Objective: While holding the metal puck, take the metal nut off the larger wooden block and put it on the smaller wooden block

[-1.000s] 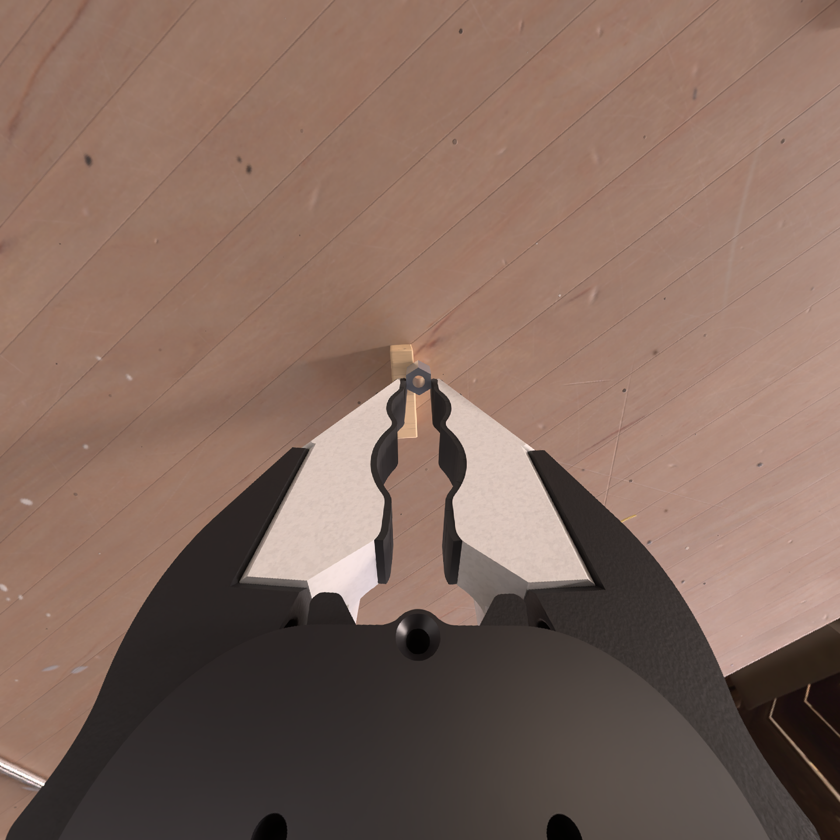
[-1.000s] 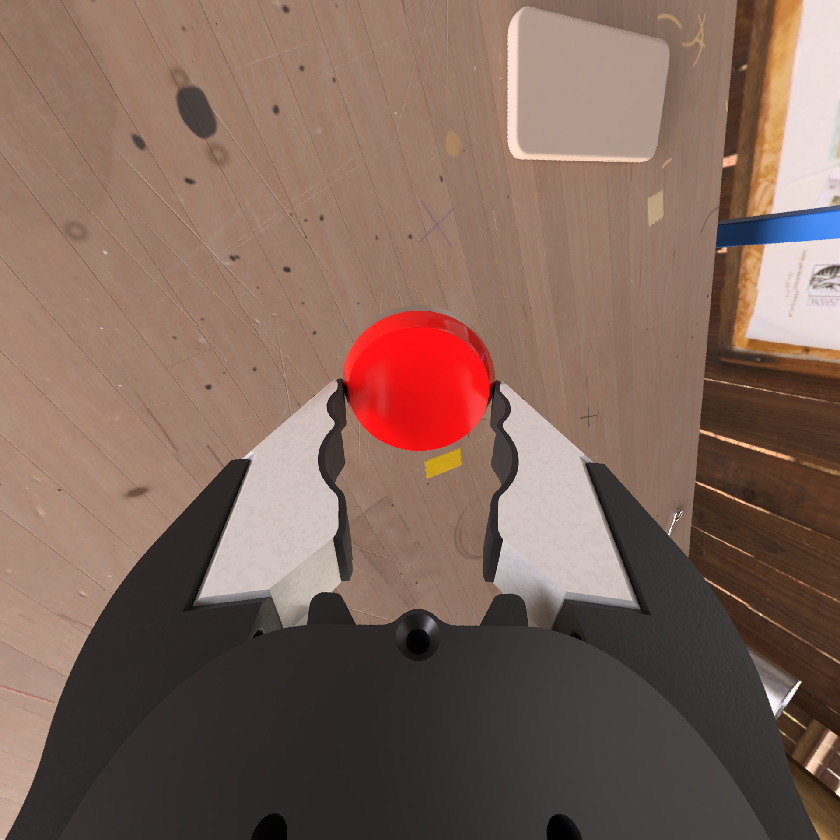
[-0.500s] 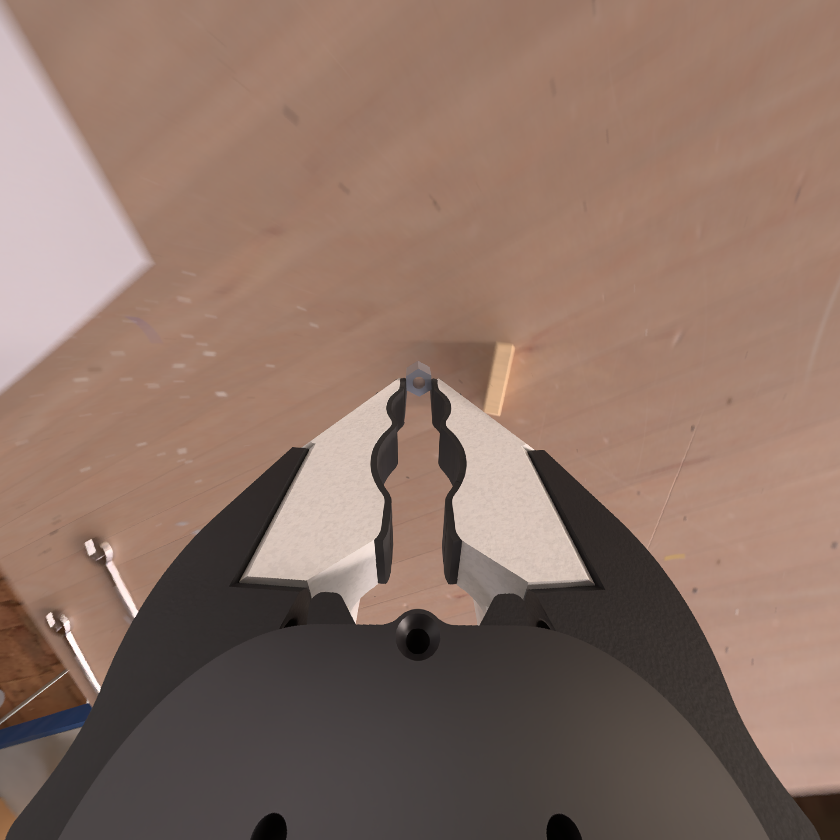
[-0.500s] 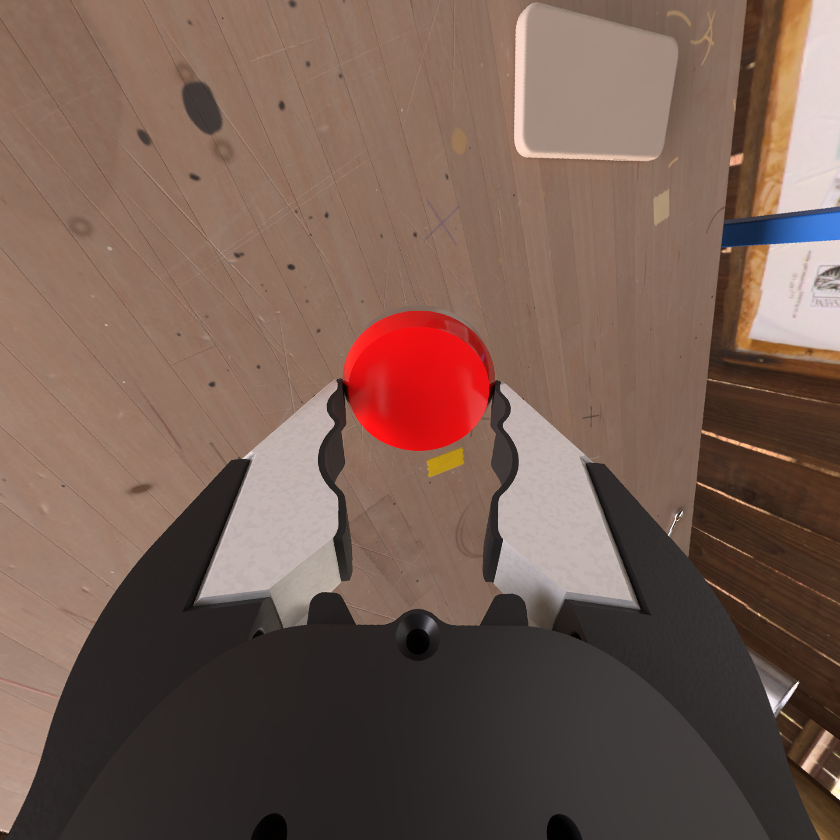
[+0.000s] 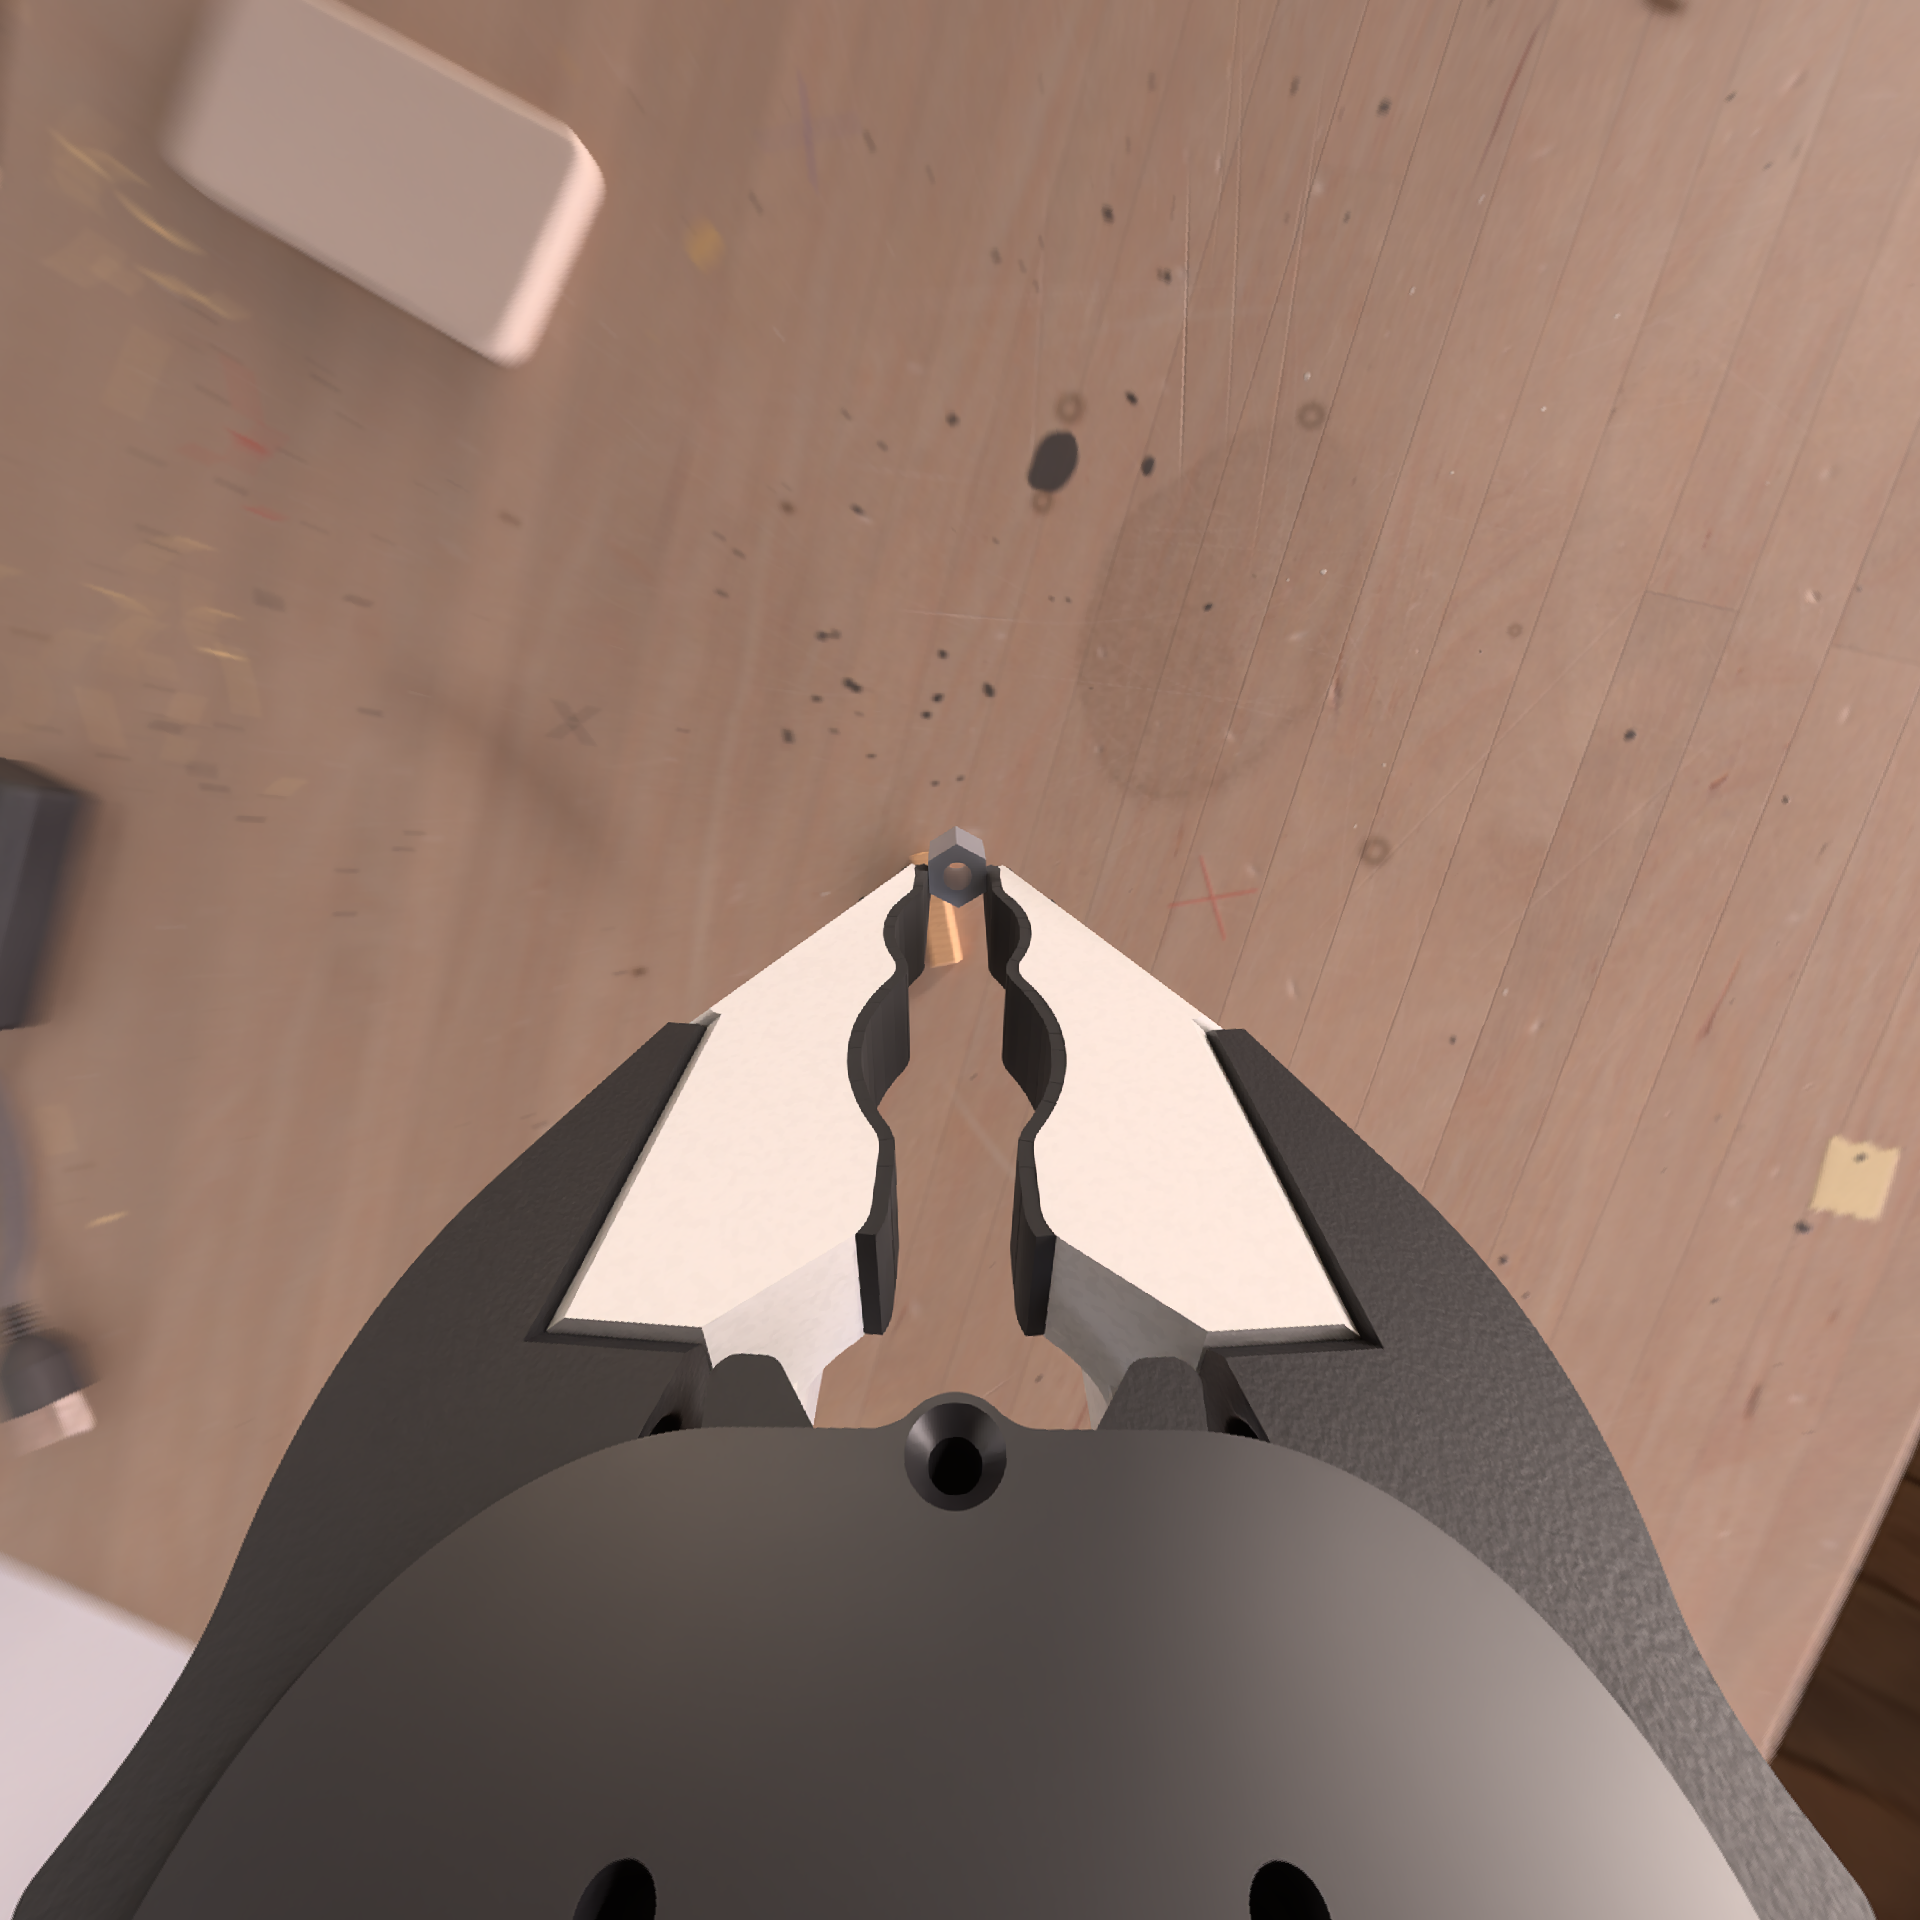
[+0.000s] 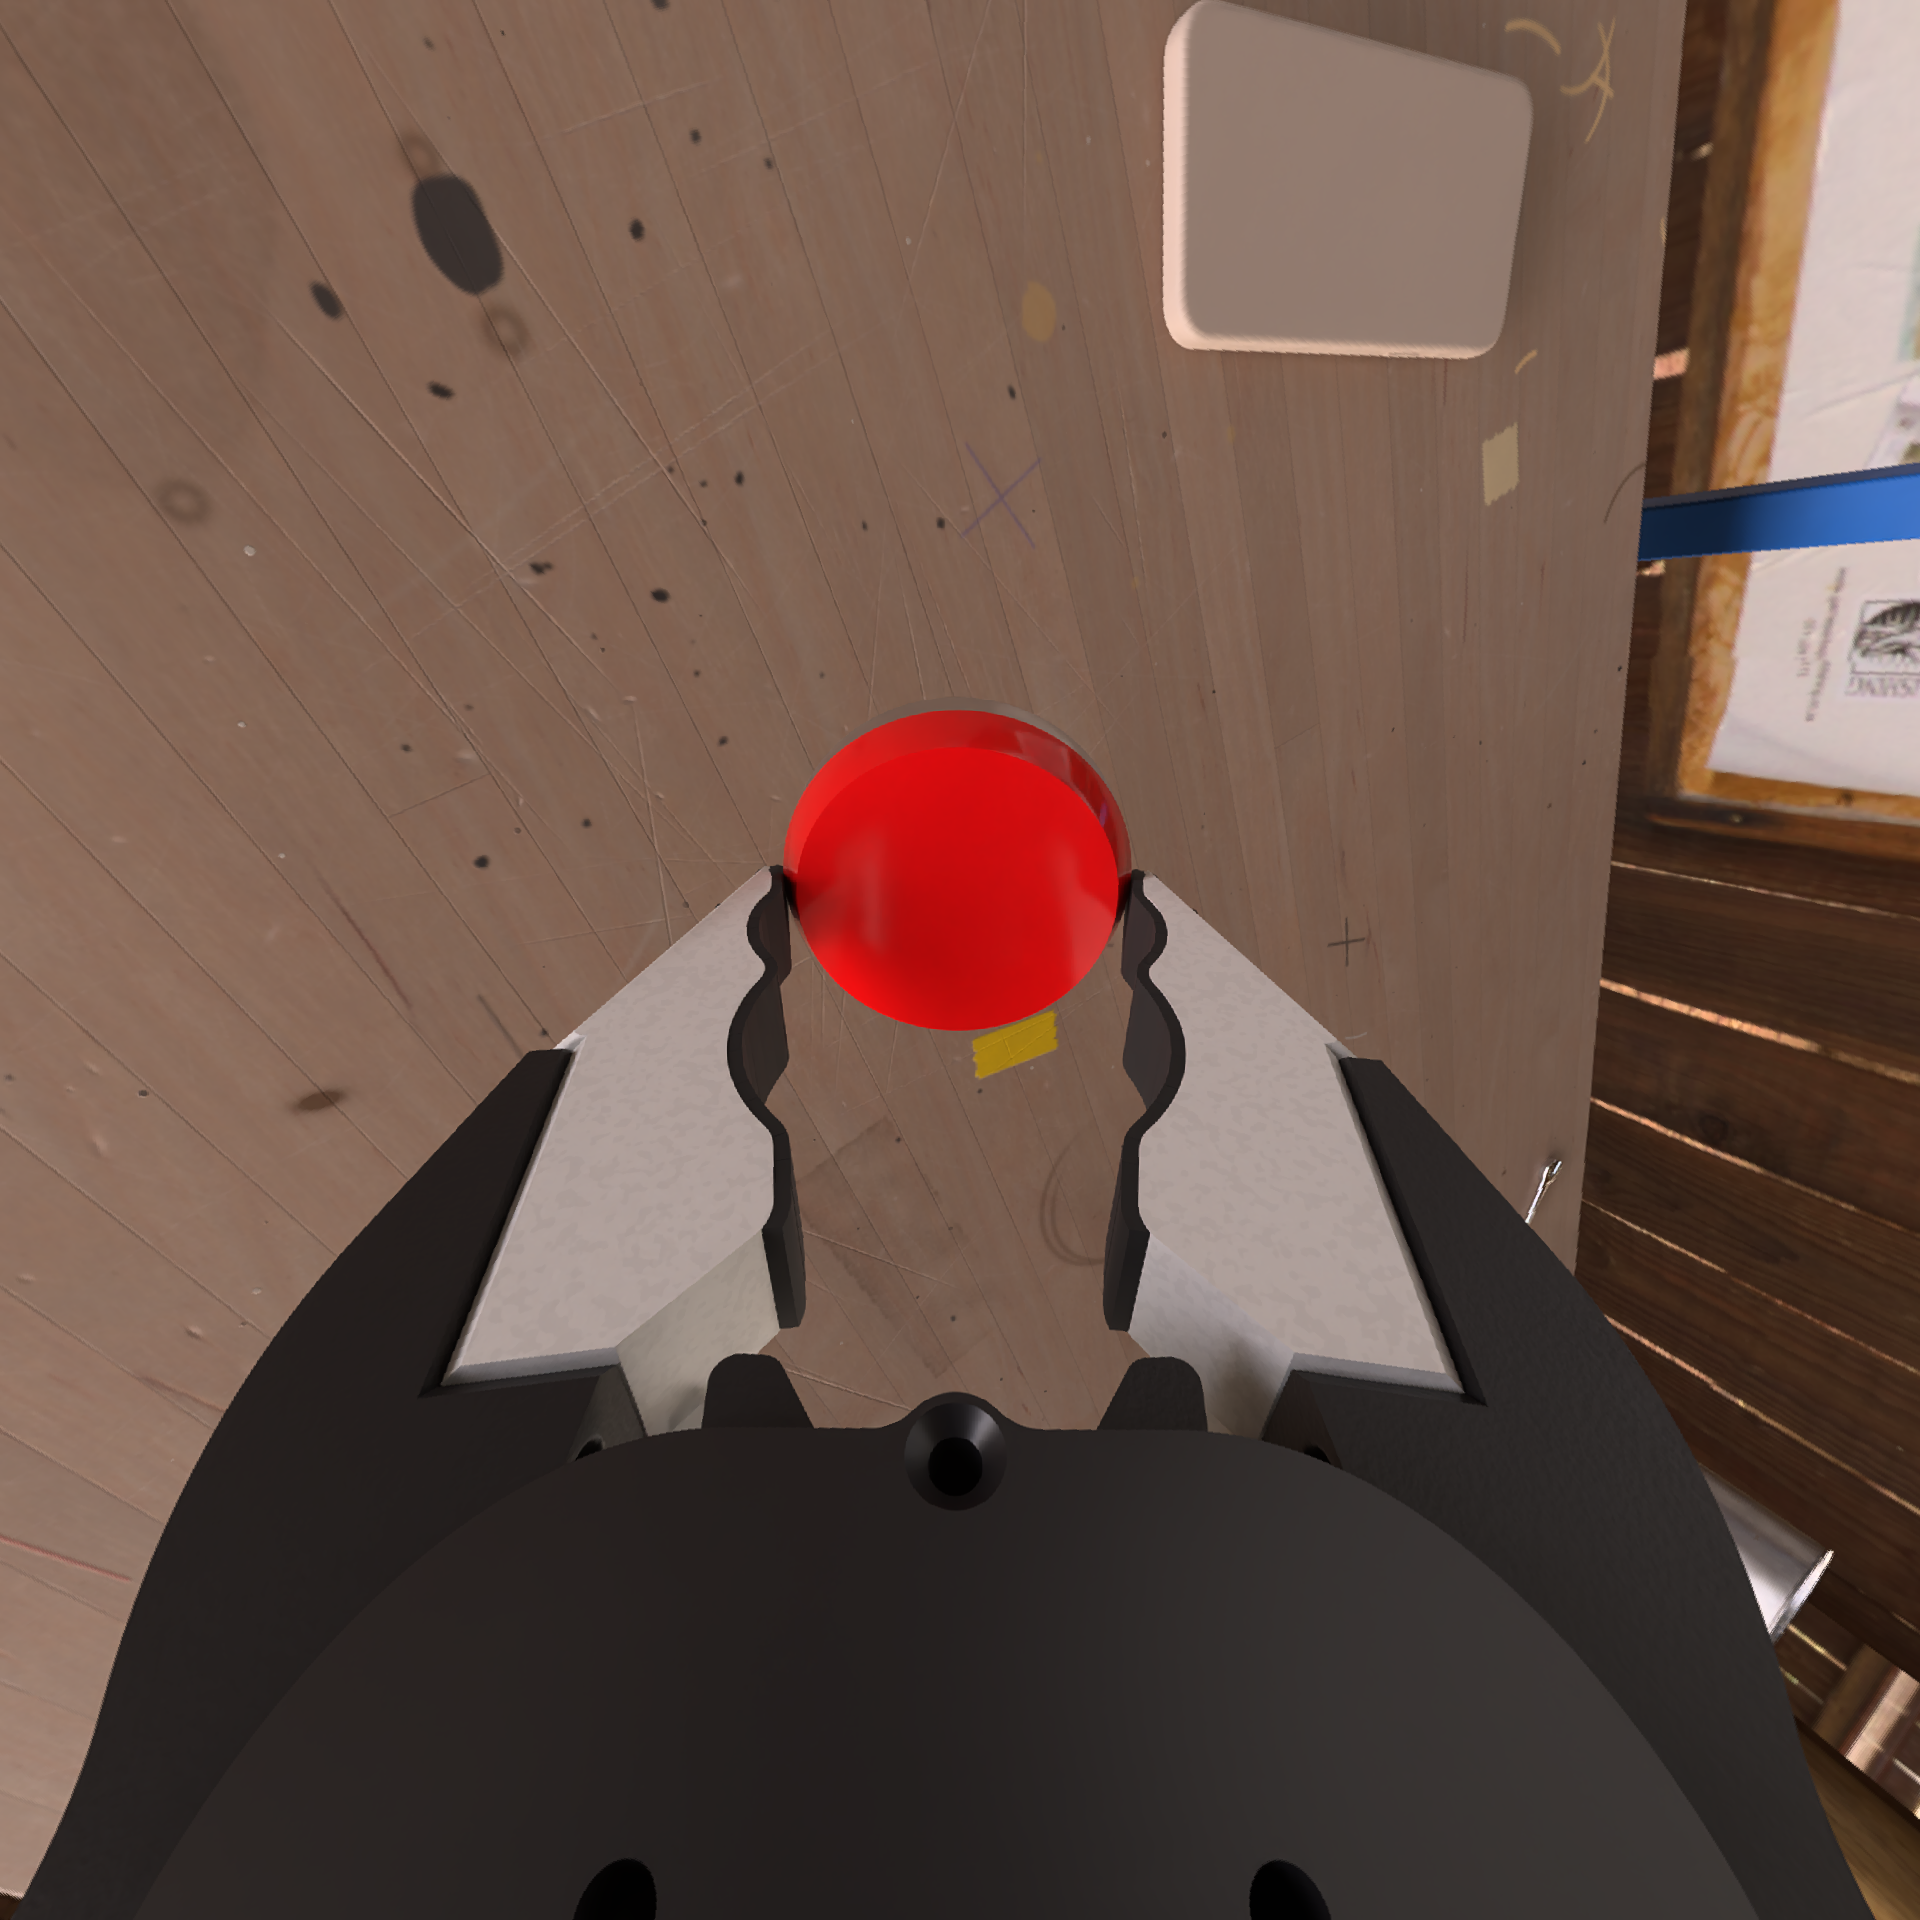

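Observation:
My left gripper [image 5: 954, 881] is shut on a small grey hexagonal metal nut [image 5: 954, 864], pinched at the very fingertips above the wooden table. A small orange-tan wooden block [image 5: 943, 932] shows between the fingers just behind the nut; most of it is hidden, and I cannot tell whether the nut touches it. My right gripper [image 6: 956, 883] is shut on the red puck [image 6: 951, 873], holding it by its rim above the table. A pale rounded rectangular slab lies at the far left in the left wrist view [image 5: 384, 177] and at the far right in the right wrist view [image 6: 1340, 187].
A blurred dark object [image 5: 31, 894] sits at the left edge. The table edge [image 5: 1787, 1351] runs down the lower right. Yellow tape patches [image 5: 1855, 1179] [image 6: 1016, 1044] lie flat on the table. A blue strip [image 6: 1787, 520] and plank wall stand beyond the table's right edge.
The left gripper has swung across the table with the nut still pinched; the earlier tan block has left view and an orange-tan block now sits behind the tips. The right gripper has barely moved.

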